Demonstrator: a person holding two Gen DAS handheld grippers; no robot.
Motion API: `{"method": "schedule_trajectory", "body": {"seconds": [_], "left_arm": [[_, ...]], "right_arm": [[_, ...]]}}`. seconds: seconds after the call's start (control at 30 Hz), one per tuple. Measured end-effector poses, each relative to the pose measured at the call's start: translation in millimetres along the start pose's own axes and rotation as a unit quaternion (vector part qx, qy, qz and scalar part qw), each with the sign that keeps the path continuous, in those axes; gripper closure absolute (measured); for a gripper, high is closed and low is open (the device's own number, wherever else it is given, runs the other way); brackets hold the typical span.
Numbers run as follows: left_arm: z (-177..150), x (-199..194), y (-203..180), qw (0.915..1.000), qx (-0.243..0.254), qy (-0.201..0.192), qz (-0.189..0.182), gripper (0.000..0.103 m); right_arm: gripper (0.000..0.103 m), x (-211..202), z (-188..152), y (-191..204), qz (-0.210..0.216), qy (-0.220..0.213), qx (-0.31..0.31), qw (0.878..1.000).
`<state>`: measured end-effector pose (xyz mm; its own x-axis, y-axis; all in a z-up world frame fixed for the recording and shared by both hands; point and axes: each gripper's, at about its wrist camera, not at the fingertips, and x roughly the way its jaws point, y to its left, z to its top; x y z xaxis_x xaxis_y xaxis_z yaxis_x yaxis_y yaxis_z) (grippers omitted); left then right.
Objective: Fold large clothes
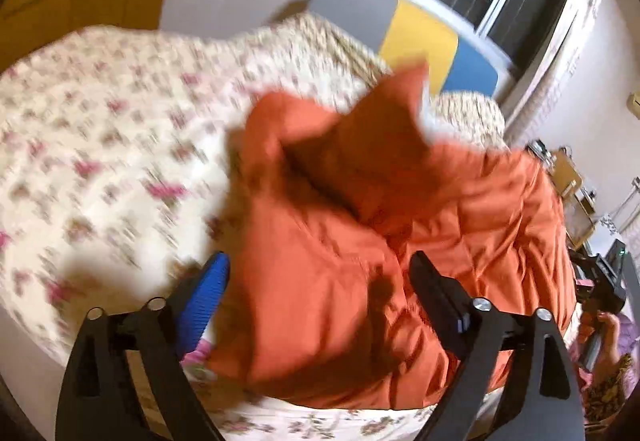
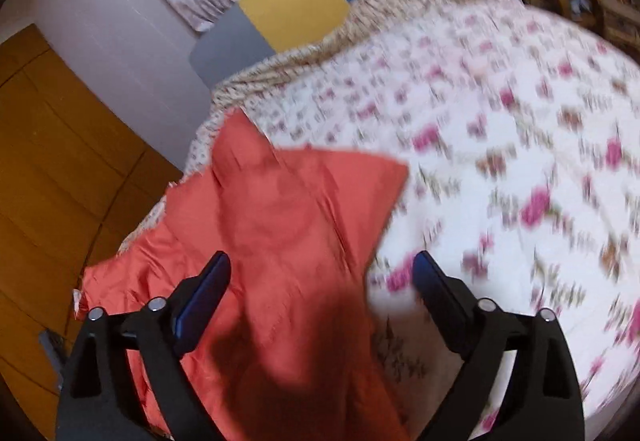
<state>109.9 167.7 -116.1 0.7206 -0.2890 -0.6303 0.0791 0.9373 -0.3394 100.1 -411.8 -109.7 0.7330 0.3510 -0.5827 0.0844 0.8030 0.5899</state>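
Left tongs (image 1: pixel 320 273) gaping, orange garment (image 1: pixel 400 241) rumpled, floral bedspread (image 1: pixel 100 141)

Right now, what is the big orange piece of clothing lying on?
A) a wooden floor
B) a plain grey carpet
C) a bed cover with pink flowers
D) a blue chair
C: the orange garment lies crumpled on the white bed cover printed with pink flowers, in both wrist views.
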Motion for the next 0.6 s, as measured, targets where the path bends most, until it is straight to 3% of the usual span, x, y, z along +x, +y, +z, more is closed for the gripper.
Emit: {"method": "schedule_trajectory", "body": {"seconds": [0.1,0.27,0.33,0.4,0.43,0.47,0.57,0.6], "left_arm": [[28,4,-2,0.9995,0.027,-0.011,0.007,0.009],[60,37,-19,0.9973,0.066,0.026,-0.019,0.009],[70,57,-21,0.9962,0.069,0.041,-0.034,0.009],[67,63,-26,0.995,0.065,0.045,-0.06,0.01],[63,63,-28,0.9949,0.063,0.045,-0.065,0.027],[64,67,-28,0.995,0.056,0.049,-0.066,0.047],[62,67,-31,0.9957,0.039,0.054,-0.064,0.068],[62,61,-33,0.996,0.038,0.049,-0.064,0.071]], "right_arm": [[0.01,8,25,10,0.015,0.002,-0.024,1.0],[0.01,48,50,26,0.039,0.046,-0.031,0.998],[0.019,60,52,30,0.042,0.057,-0.031,0.997],[0.046,65,49,34,0.048,0.065,-0.031,0.996],[0.051,66,47,38,0.044,0.066,-0.037,0.996],[0.065,64,45,42,0.043,0.065,-0.046,0.996],[0.08,53,40,52,0.03,0.05,-0.078,0.995],[0.083,49,40,55,0.028,0.043,-0.083,0.995]]}}
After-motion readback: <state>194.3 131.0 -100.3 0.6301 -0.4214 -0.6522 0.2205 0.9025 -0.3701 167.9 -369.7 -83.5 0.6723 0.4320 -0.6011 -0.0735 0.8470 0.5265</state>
